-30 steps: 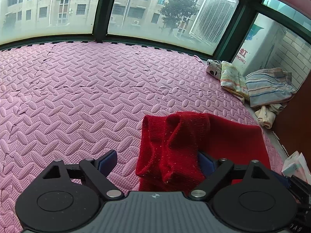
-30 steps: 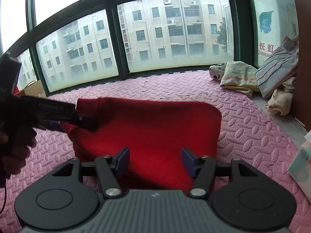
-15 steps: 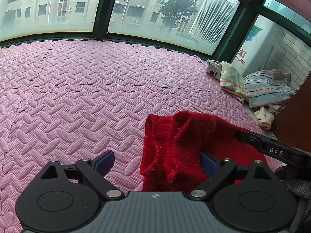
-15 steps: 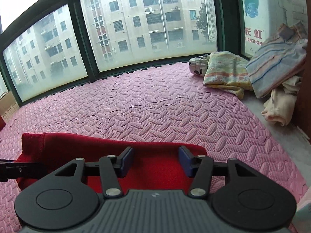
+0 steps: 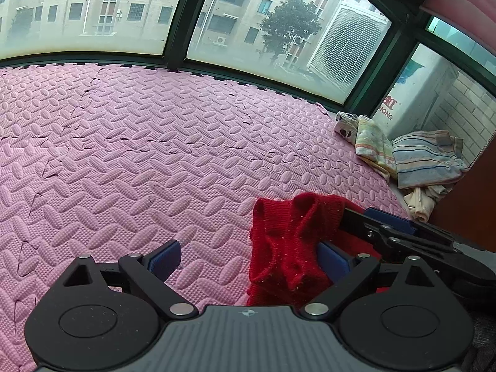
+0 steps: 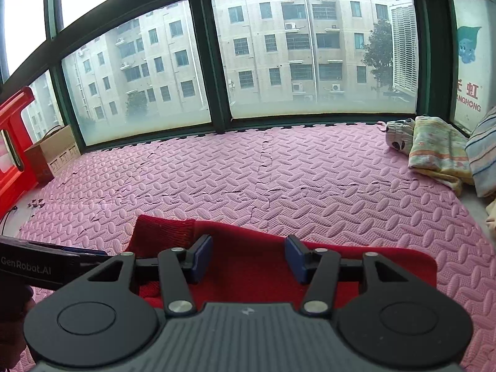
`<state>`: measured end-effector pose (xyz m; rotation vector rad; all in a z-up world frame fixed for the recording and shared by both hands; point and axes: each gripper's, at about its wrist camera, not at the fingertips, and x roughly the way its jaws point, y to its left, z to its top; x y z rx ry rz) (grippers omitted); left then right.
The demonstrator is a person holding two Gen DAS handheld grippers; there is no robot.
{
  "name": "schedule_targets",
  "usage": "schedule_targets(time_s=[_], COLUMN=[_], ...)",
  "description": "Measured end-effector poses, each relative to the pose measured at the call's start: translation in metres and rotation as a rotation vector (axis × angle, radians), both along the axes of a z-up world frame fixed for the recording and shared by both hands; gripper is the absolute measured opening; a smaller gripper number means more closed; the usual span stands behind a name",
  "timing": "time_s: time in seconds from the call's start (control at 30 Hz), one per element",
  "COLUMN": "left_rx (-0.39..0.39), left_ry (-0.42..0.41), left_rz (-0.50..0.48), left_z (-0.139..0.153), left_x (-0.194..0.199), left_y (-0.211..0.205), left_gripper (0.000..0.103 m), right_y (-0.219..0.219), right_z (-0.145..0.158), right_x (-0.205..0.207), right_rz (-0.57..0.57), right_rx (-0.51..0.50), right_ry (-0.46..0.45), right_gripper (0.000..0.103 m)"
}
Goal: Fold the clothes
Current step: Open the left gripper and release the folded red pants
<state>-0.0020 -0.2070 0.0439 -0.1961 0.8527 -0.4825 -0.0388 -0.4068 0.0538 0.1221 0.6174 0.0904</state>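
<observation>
**A:** Where does the red knitted sweater (image 6: 257,266) lie relative to the two tools?

**B:** It lies flat on the pink textured foam floor mat (image 6: 279,179), low in both views. From the right wrist camera its long axis runs left to right across the picture, with a ribbed cuff or hem end at the left and a rounded folded corner at the right. The right gripper (image 6: 248,259) hovers over the far edge, roughly at the middle of that length.

**A:** Is it holding the cloth?

**B:** I judge not. Its jaws stand about half apart, having just narrowed a little, with red knit showing below the gap, but the blue pads do not press on anything I can see.

**A:** And the other one?

**B:** The left gripper (image 5: 248,255) is spread wide, its jaws having just opened further. The bunched ribbed end of the sweater (image 5: 288,245) rises just inside its right finger (image 5: 333,260) and may brush it; the left finger is over bare mat. Nothing is clamped.

**A:** So which is nearer the next fold?

**B:** The left is nearest the bunched end, the right nearest the long far edge. In the left view the right tool's fingers come in from the right side, just beyond the bunch, so the two are close together and could collide.
</observation>
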Motion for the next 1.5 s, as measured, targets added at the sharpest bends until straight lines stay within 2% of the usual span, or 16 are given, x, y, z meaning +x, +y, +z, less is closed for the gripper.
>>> schedule_targets(time_s=[0.2,0.37,0.6,0.83,1.0,1.3,1.5], left_rx=[-0.002,-0.034,-0.037,-0.018,0.042,0.13,0.164], left_ry=[0.036,0.07,0.041,0.024,-0.022,-0.081,-0.102], left_rz=[0.008,0.027,0.045,0.062,0.044,-0.008,-0.036], left_z=[-0.013,-0.017,-0.001,0.009,0.017,0.018,0.016], left_x=[0.009,0.01,0.002,-0.013,-0.032,-0.07,-0.096], left_y=[0.006,0.014,0.021,0.029,0.027,0.02,0.019], left_gripper=[0.096,0.098,0.099,0.103,0.103,0.103,0.103], right_y=[0.016,0.019,0.025,0.049,0.038,0.028,0.024], right_z=[-0.018,-0.015,0.003,-0.012,-0.001,0.005,0.003], right_x=[0.014,0.01,-0.026,-0.05,-0.06,-0.103,-0.129], right_rz=[0.008,0.017,0.043,0.077,0.047,0.019,-0.01], right_rx=[-0.062,-0.085,-0.107,-0.18,-0.115,-0.081,-0.073], right_ry=[0.034,0.02,-0.044,-0.072,-0.095,-0.124,-0.125], right_gripper=[0.054,0.054,0.053,0.053,0.055,0.079,0.086])
